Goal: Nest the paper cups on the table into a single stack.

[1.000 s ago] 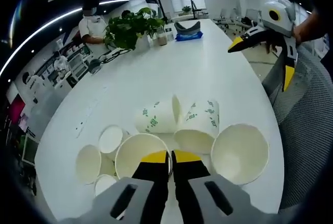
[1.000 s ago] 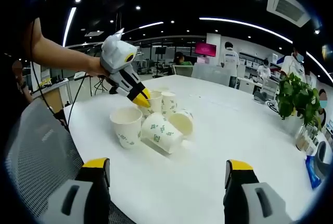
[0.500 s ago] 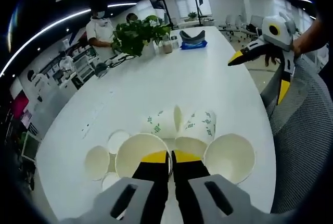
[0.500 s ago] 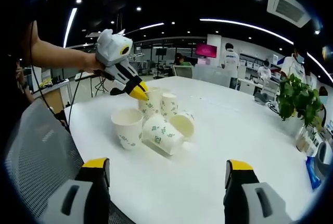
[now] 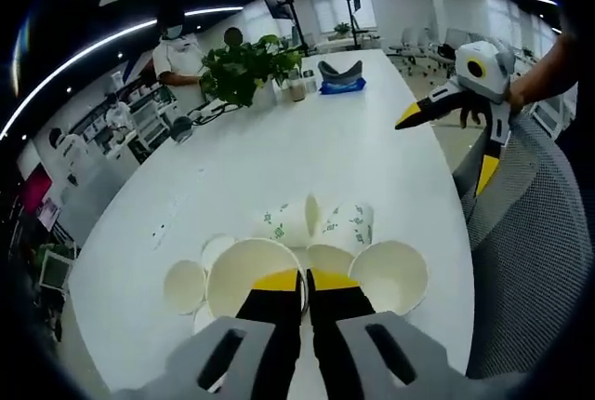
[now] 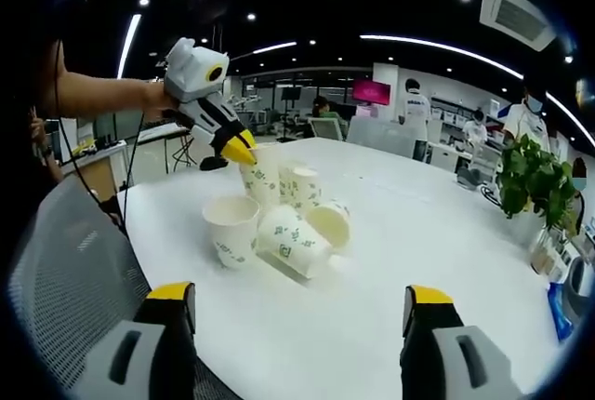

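Observation:
Several white paper cups with green print sit grouped on the white table (image 5: 307,149). My left gripper (image 5: 304,276) is shut on the rim of one paper cup (image 5: 246,279). In the right gripper view the left gripper (image 6: 238,152) holds that cup (image 6: 261,180) in the air above the group. Two cups (image 5: 284,223) (image 5: 349,225) lie on their sides, and another cup (image 5: 389,274) stands upright beside them. My right gripper (image 6: 299,298) is open and holds nothing, well short of the upright cup (image 6: 232,230). The right gripper (image 5: 442,153) also appears off the table's edge.
A potted plant (image 5: 244,65) and a blue item (image 5: 339,86) stand at the table's far end. A grey mesh chair (image 6: 65,279) sits close by the near edge. People stand at desks in the background. The table (image 6: 390,270) is bare beyond the cups.
My left gripper has risen with its cup, so the cups on the table look smaller below it. My right gripper has stayed where it was, still open.

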The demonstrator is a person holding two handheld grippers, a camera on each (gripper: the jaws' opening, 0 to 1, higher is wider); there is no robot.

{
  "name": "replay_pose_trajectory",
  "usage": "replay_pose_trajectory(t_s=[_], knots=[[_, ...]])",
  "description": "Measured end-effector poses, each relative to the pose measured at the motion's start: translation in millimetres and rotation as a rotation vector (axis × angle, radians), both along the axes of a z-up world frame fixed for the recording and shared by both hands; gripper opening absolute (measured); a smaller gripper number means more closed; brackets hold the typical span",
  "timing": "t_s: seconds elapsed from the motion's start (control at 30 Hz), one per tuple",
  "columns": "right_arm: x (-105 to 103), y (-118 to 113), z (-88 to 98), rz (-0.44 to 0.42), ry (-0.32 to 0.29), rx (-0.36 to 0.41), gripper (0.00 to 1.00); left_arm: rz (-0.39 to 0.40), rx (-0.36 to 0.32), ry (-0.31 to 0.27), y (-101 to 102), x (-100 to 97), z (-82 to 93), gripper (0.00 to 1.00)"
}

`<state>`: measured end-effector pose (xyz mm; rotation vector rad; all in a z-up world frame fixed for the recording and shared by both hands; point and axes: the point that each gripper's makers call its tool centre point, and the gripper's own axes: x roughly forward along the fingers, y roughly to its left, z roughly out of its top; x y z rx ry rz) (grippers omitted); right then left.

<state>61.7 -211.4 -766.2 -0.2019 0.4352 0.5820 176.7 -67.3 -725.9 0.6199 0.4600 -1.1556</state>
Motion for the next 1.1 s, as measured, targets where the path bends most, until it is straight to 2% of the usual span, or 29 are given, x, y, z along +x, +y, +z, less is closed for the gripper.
replay_pose_trajectory(t_s=[0.23, 0.47, 0.87, 1.1], knots=[[0, 1, 0.3, 0.002, 0.0, -0.005, 0.94, -0.008, -0.016, -0.002, -1, -9.3, 20.0, 0.0], [-1, 2, 0.5, 0.005, 0.002, -0.007, 0.94, -0.046, -0.008, -0.003, -7, -29.3, 35.8, 0.0], [-2, 3, 1.1, 0.005, 0.0, -0.009, 0.94, -0.114, 0.012, 0.003, -14, -58.9, 45.5, 0.0], [-2, 2, 0.0, 0.009, 0.0, -0.015, 0.94, -0.155, 0.035, 0.009, -19, -69.7, 40.9, 0.0]])
